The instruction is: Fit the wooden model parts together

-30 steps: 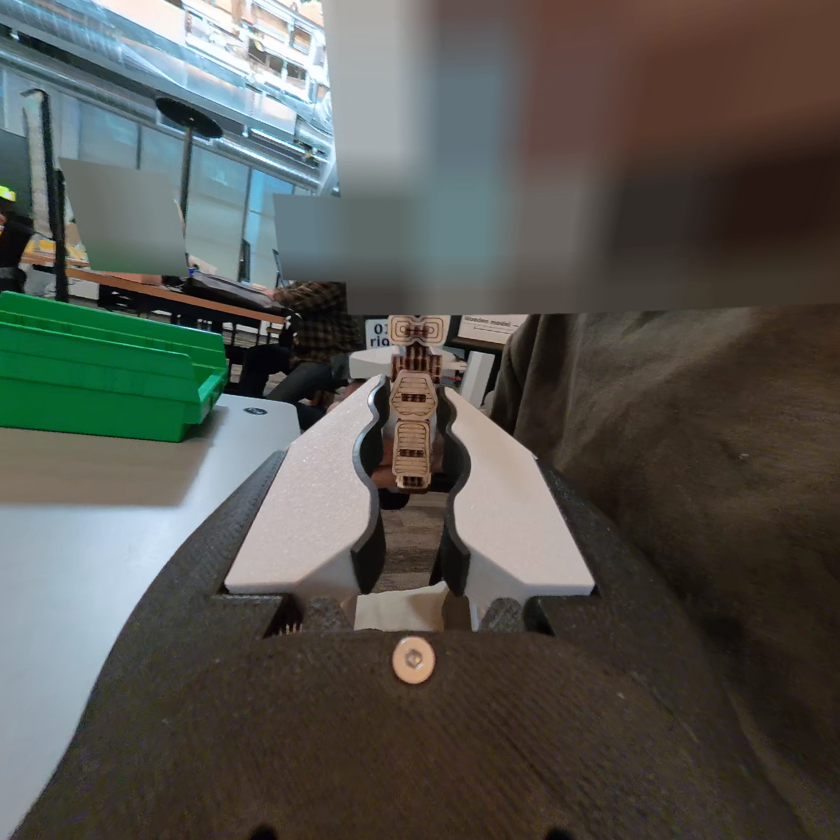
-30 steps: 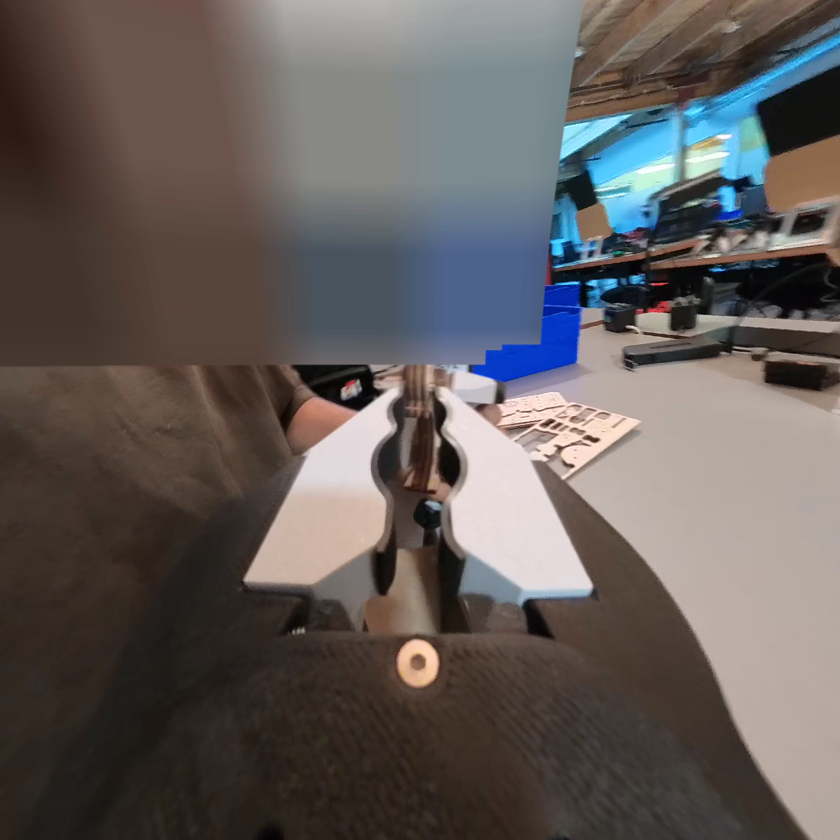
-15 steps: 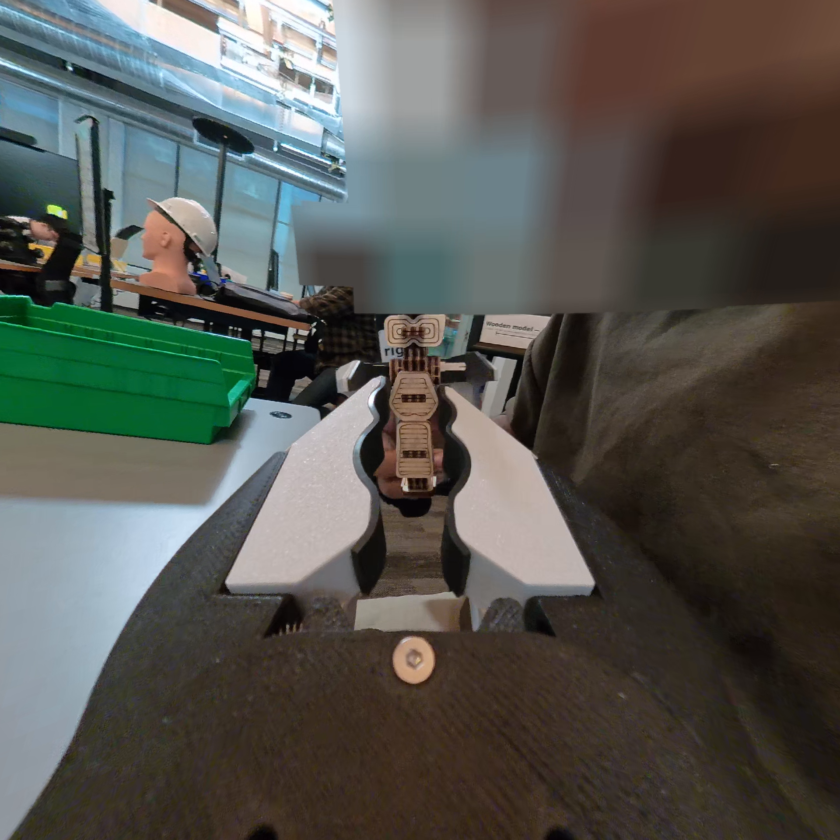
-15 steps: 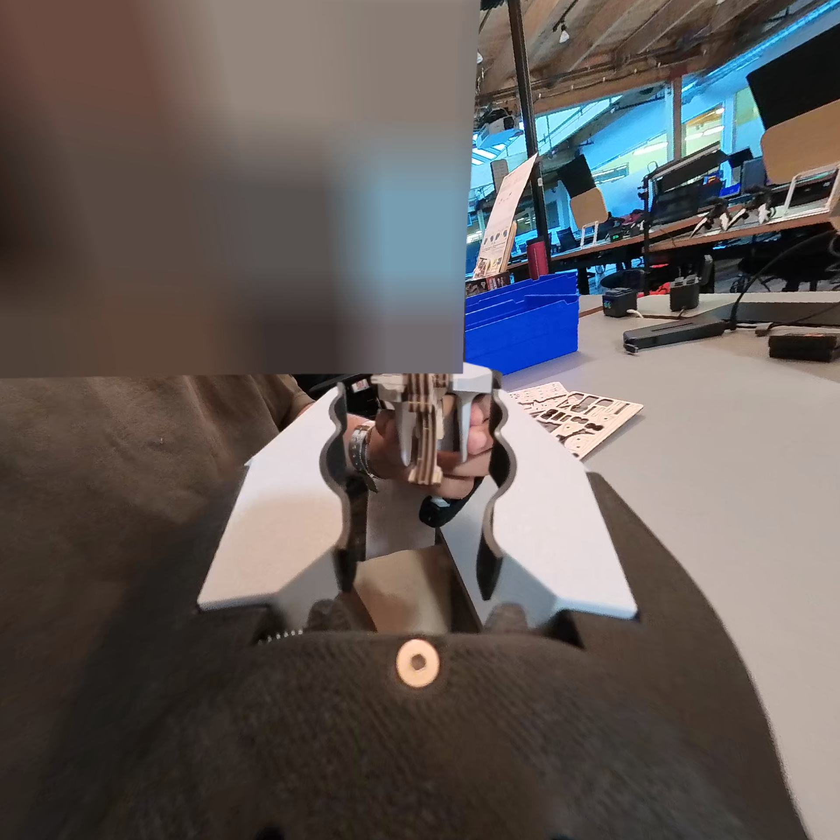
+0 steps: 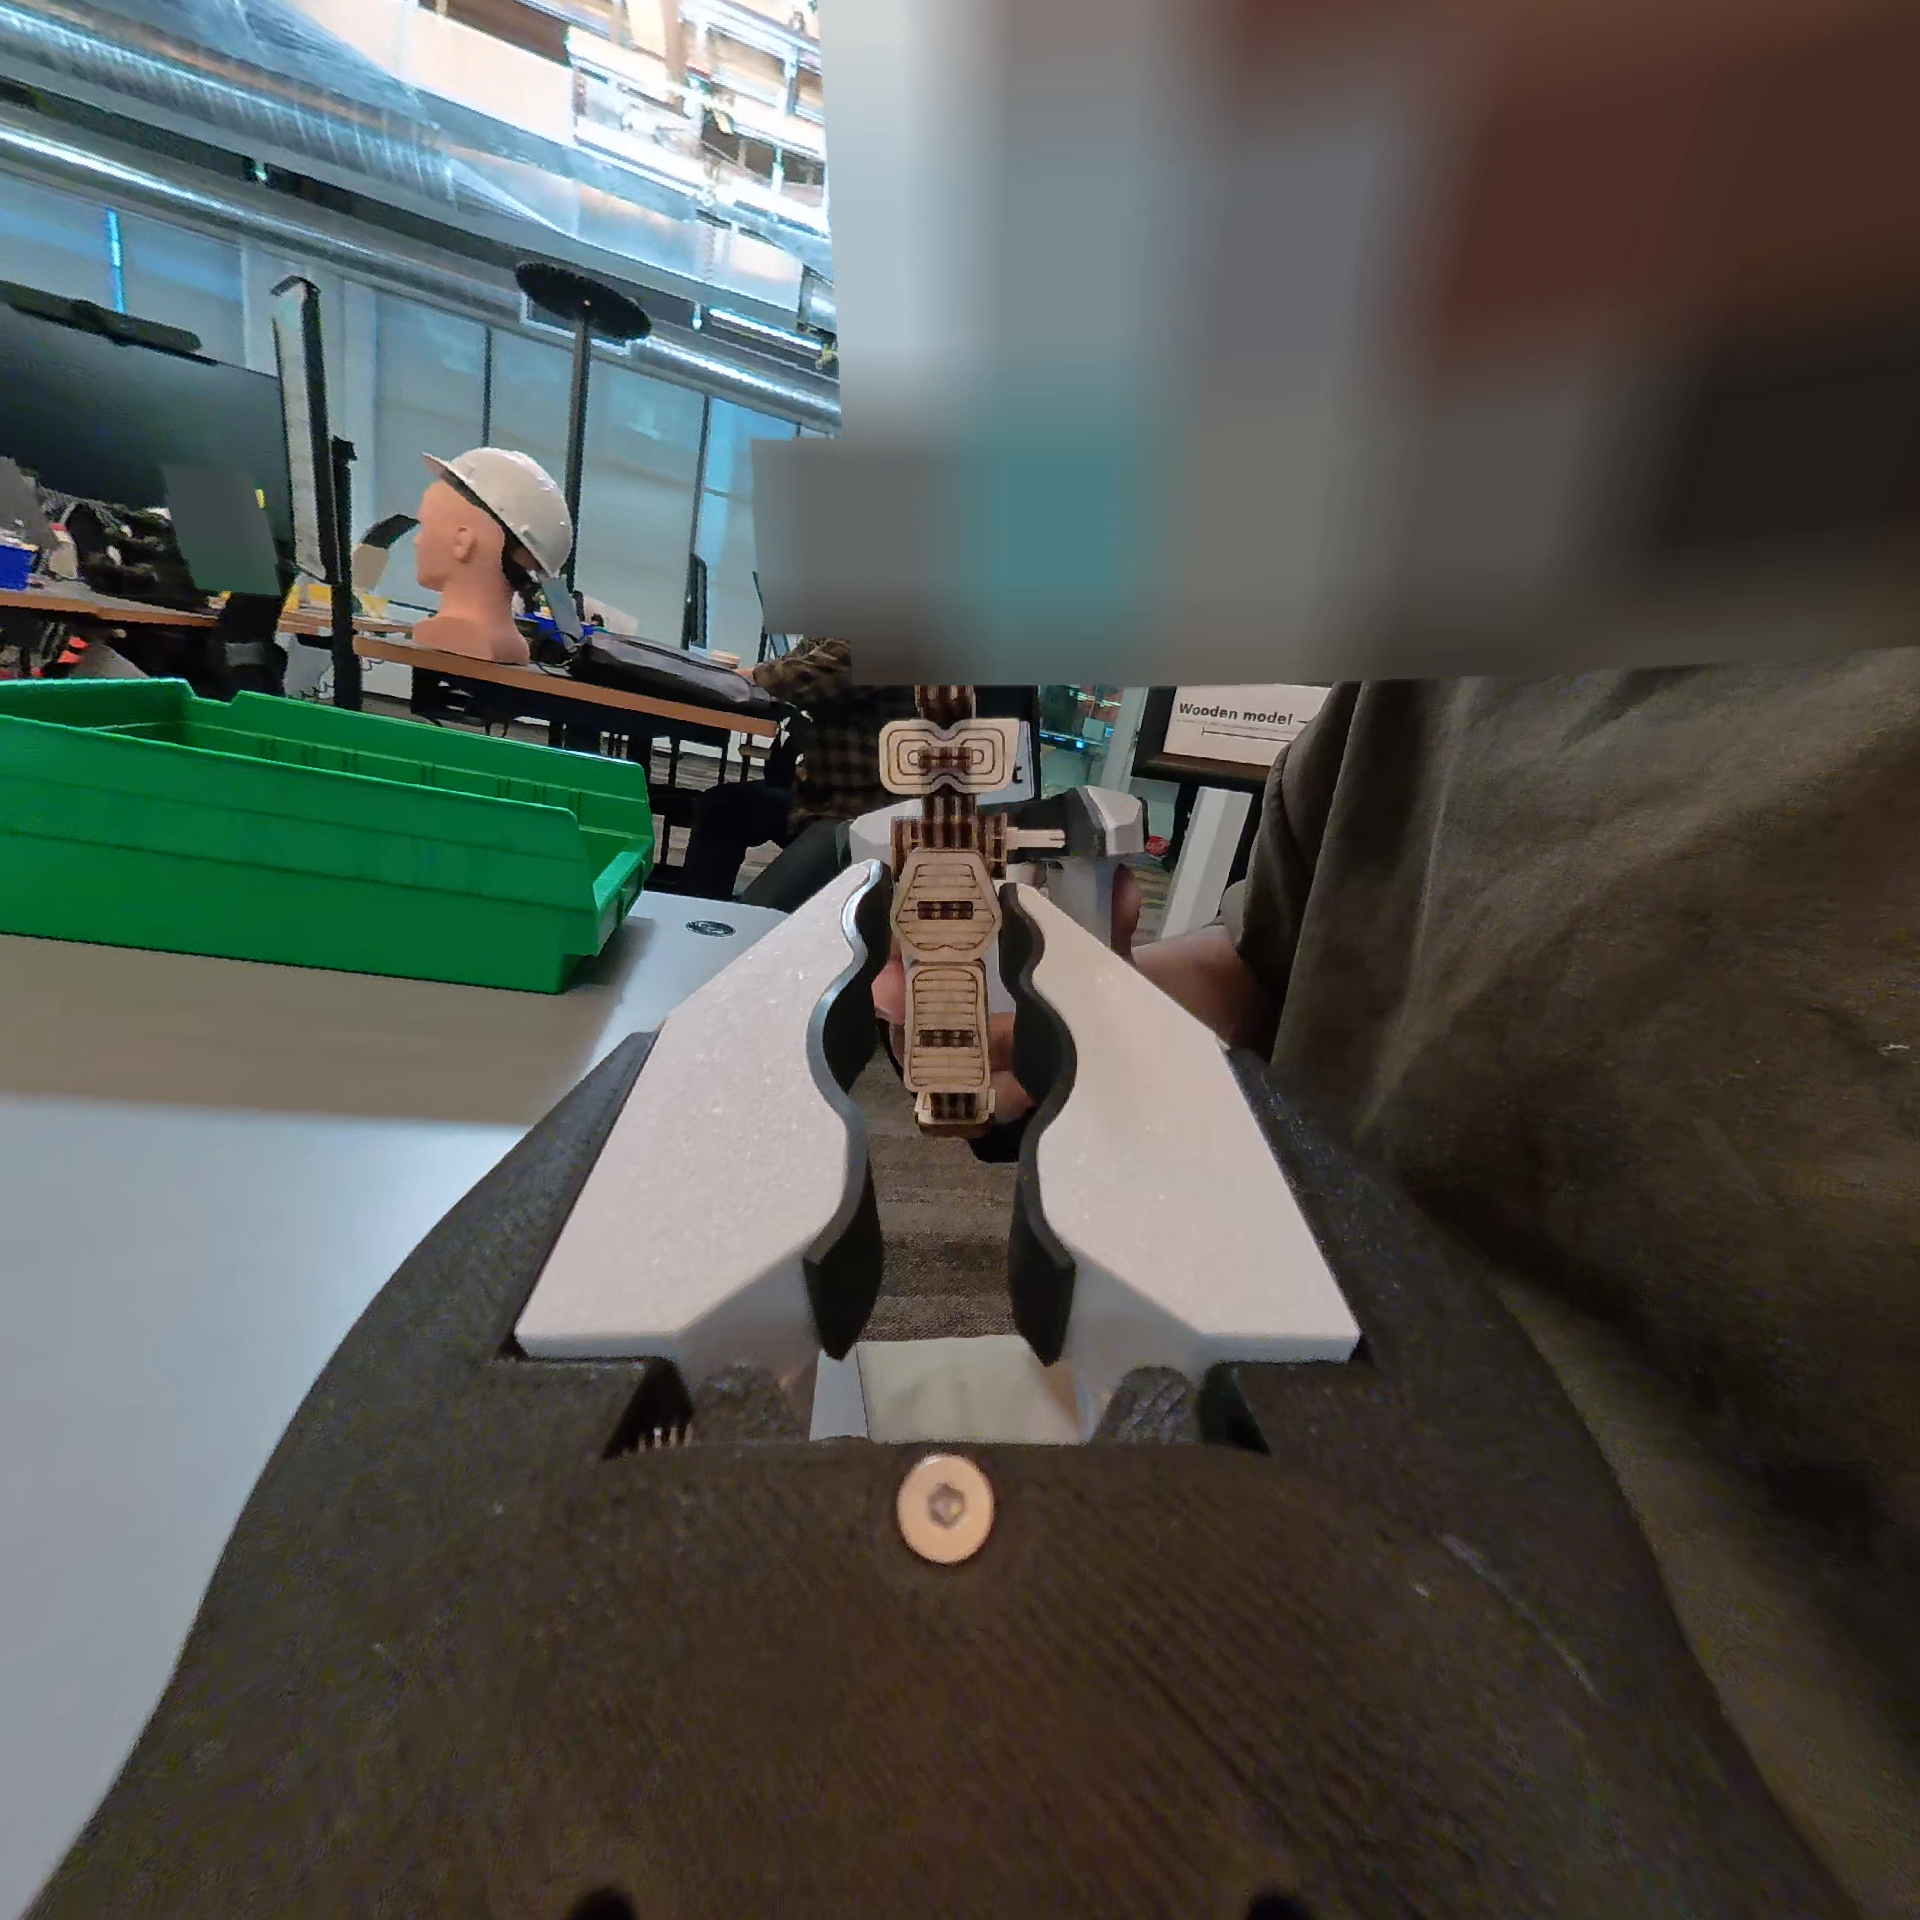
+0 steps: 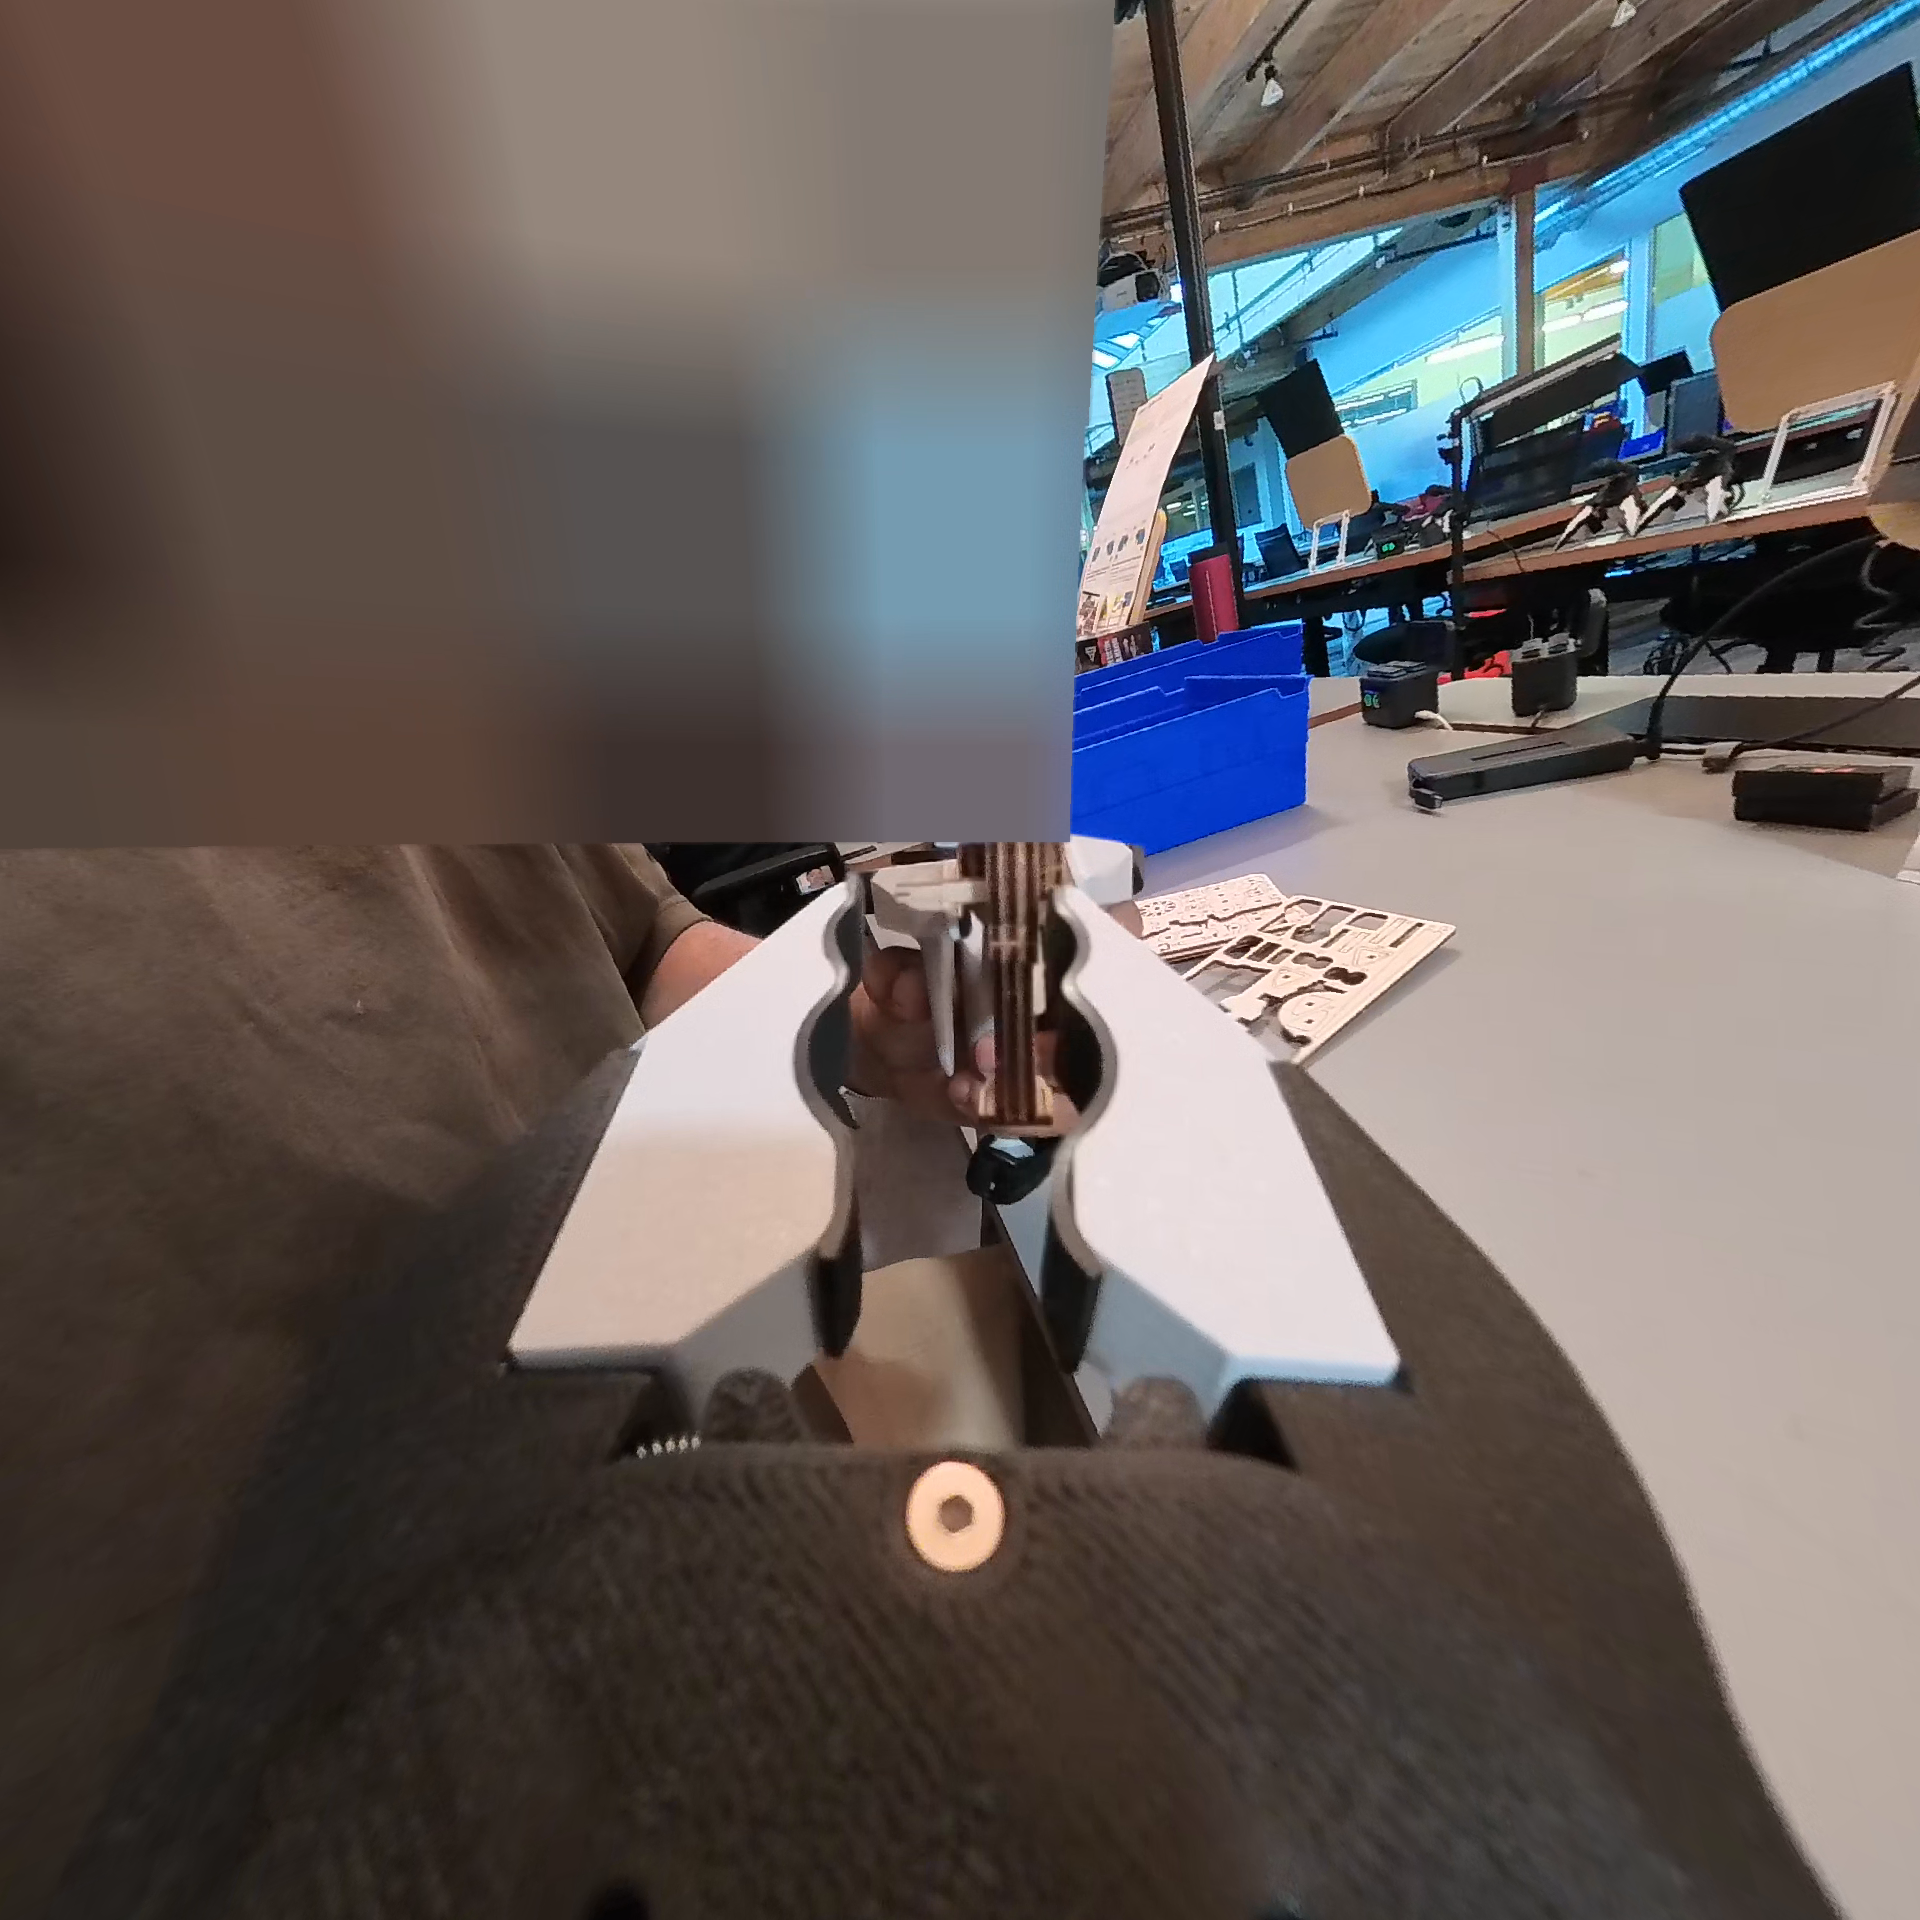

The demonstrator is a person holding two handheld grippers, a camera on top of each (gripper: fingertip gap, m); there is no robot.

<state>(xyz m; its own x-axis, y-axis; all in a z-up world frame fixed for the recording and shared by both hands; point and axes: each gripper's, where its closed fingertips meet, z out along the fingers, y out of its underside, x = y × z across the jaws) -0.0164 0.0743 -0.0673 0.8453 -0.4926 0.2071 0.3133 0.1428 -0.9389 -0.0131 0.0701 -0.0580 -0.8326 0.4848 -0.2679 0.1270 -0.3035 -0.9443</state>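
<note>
In an open workshop with long benches, monitors and a mannequin head (image 5: 488, 561) wearing a white hard hat, a grey table (image 5: 208, 1195) is being used for assembly. A green bin (image 5: 312, 831) is sitting at one end and a blue bin (image 6: 1184, 748) at the other.

The wooden model (image 5: 940, 1003) is being held in the air off the table edge, in front of the person's torso. It is being pinched upright near its middle by the left gripper (image 5: 945, 904), whose fingers (image 5: 727, 1091) are drawn in until only the model's width is left between the tips. The right gripper (image 6: 961, 914) is being held with its fingers partly apart, straddling the model. The model is lying close against one finger, and no clamp can be made out.

The piece is being judged light, stiff and brittle. It is a stack of thin laser-cut plates with slim tabs, likely to snap if twisted or squeezed across the flat. A hold on the thick layered trunk is being favoured, with the ornate head plate and the small side peg left alone.

The model's engraved face, its head plate and a peg jutting toward the right gripper are being shown only by the left wrist view. Its layered edge is being shown only by the right wrist view. So are the parts sheets (image 6: 1299, 956) lying flat on the table beyond.
</note>
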